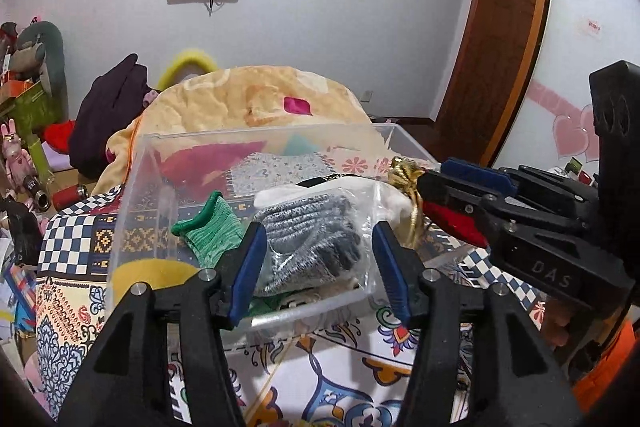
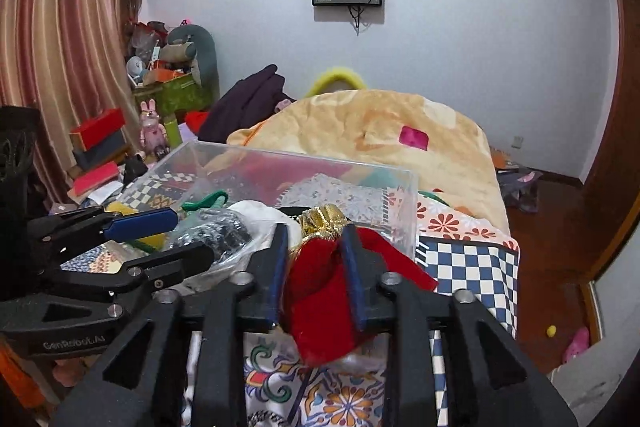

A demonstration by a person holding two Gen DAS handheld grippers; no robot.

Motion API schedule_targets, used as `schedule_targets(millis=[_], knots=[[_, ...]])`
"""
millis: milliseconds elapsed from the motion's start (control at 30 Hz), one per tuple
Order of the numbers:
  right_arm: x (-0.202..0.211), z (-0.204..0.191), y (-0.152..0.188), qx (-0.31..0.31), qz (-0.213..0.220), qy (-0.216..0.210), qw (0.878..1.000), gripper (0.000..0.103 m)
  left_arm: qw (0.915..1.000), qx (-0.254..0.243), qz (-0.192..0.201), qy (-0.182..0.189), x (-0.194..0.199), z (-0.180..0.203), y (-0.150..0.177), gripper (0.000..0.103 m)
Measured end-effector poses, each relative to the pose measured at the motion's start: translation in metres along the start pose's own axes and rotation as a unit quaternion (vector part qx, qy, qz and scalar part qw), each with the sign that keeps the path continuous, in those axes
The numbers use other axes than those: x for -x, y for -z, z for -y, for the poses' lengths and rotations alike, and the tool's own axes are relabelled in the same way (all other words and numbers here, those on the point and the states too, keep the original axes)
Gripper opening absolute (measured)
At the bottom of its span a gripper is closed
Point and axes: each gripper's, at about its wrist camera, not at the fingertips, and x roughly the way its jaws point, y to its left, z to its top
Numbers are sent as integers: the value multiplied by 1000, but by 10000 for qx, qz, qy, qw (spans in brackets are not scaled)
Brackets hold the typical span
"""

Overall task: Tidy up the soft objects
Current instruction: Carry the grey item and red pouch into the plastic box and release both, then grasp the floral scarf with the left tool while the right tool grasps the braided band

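The red pouch (image 2: pixel 320 291), gold-trimmed at its neck, is pinched between the pads of the right tool (image 2: pixel 314 259) and hangs just at the near wall of the clear bin (image 2: pixel 400 187) on the bed. The grip sits on loose cloth, so the pouch could sag or slip free before it clears the rim, or catch on the wall and tip the light bin. The left tool (image 1: pixel 318 259) stands spread wide around a bagged grey knit bundle (image 1: pixel 308 239) inside the bin, holding nothing. Beside the bundle lies a green knit piece (image 1: pixel 212 231). The two tools are close together; crossing paths could knock one off line.
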Motion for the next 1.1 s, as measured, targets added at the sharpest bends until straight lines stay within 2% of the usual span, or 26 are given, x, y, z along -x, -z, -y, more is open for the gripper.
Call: schedule_targets(millis=[233,300,400,600,700,900,1100], knots=[[31,-4,2,40,244,-114,9996,37,9993,17,341,138,35,3,-4,56],[41,-7,4,38,330,-117,9994,45,9988,29,444,218,49,3,-4,63],[58,-11,8,32,527,-163,9985,58,9983,-42,553,195,62,5,-4,66],[77,-18,22,-37,656,-203,9976,67,9973,-242,678,117,83,7,12,80],[75,-21,35,-66,549,-140,9984,73,9980,-302,556,22,82,7,25,80],[58,-26,56,-74,144,-97,9998,73,9997,-239,96,18,70,3,56,83],[35,-24,86,-153,-394,-75,9991,73,9990,-197,-362,-172,55,-6,90,83]])
